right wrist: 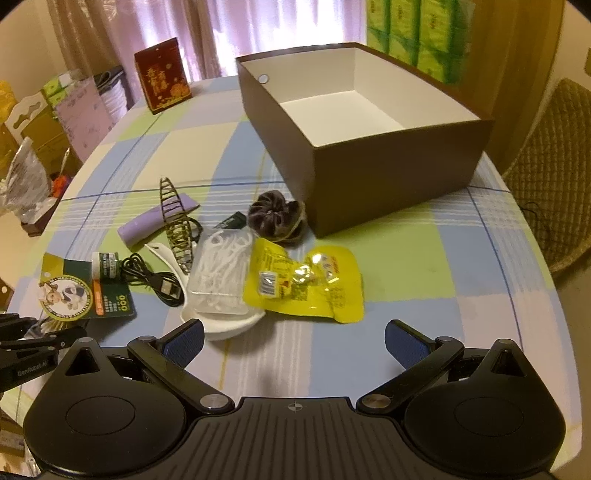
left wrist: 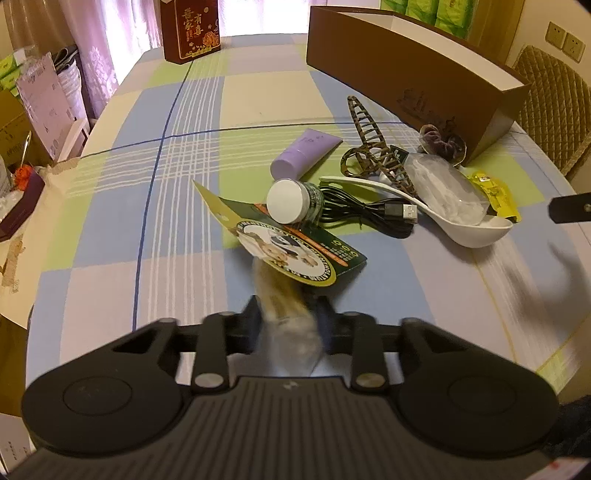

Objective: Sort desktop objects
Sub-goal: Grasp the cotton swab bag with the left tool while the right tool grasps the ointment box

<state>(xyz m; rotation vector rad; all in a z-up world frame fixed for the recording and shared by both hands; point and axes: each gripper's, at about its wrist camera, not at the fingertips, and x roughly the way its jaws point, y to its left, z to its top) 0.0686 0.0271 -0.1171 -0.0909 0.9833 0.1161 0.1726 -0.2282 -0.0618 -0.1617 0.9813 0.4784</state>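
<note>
My left gripper [left wrist: 290, 317] is shut on the clear lower end of a treat bag, whose green card header [left wrist: 295, 247] lies on the checked tablecloth just ahead. Beyond it sit a white-capped jar [left wrist: 288, 201], a black USB cable [left wrist: 369, 214], a purple tube [left wrist: 303, 153], a patterned hair claw [left wrist: 373, 147] and a white spoon [left wrist: 469, 229]. My right gripper [right wrist: 293, 339] hangs open and empty above the cloth, just short of a yellow snack packet [right wrist: 306, 284] and a clear box of floss picks [right wrist: 221, 273]. A dark scrunchie [right wrist: 273, 216] lies against the open brown box [right wrist: 399, 177].
A red gift box [right wrist: 164, 75] stands at the table's far end. A quilted chair [right wrist: 546, 177] is off the right edge. Cartons and clutter [right wrist: 33, 173] crowd the left side of the table. Green packs [right wrist: 417, 33] are stacked behind the brown box.
</note>
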